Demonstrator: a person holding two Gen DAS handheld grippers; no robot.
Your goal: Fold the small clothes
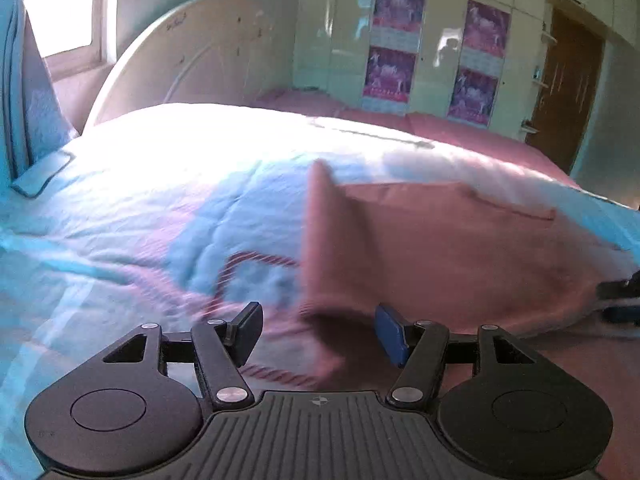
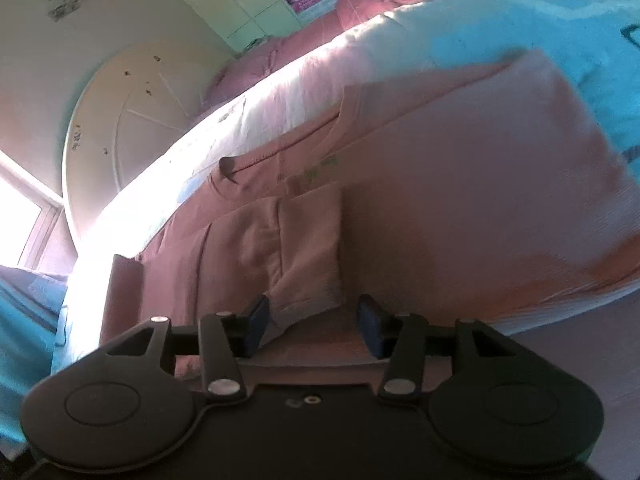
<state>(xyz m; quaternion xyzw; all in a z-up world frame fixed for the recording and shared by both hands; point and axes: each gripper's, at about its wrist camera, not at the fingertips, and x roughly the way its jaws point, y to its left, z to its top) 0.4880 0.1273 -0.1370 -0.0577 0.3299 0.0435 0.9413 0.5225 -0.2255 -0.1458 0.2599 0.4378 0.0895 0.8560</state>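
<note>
Item 1: left tool (image 1: 318,332), fingers spread wide with nothing between them, low over the bed at 6 o'clock of the left wrist view; left pad black, right pad (image 1: 390,334) blue.

Item 2: right tool (image 2: 312,322), fingers wide apart; a folded corner of fabric hangs into the gap and touches or nearly touches the left pad (image 2: 256,320), no grip on it. The same tool shows as a dark tip (image 1: 620,292) at 3 o'clock of the left wrist view, at the garment's edge.

Item 3: pink shirt (image 2: 440,184), small, spread on the bed. Neckline (image 2: 232,168) at 10 o'clock of the right wrist view; sleeve (image 2: 308,248) folded inward over the body, just ahead of the right tool. In the left wrist view the garment (image 1: 440,248) lies at 3 o'clock from centre, its left edge raised and motion-blurred.

Item 4: light blue bedspread (image 1: 160,208) with striped pattern, under the shirt.

Item 5: pink blanket (image 1: 460,132), far side of the bed, 1 o'clock.

Item 6: curved cream headboard (image 1: 192,60), 11 o'clock.

Item 7: pale wardrobe (image 1: 348,32) with purple posters (image 1: 398,4), 12 to 1 o'clock.

Item 8: brown door (image 1: 568,92), 2 o'clock
</note>
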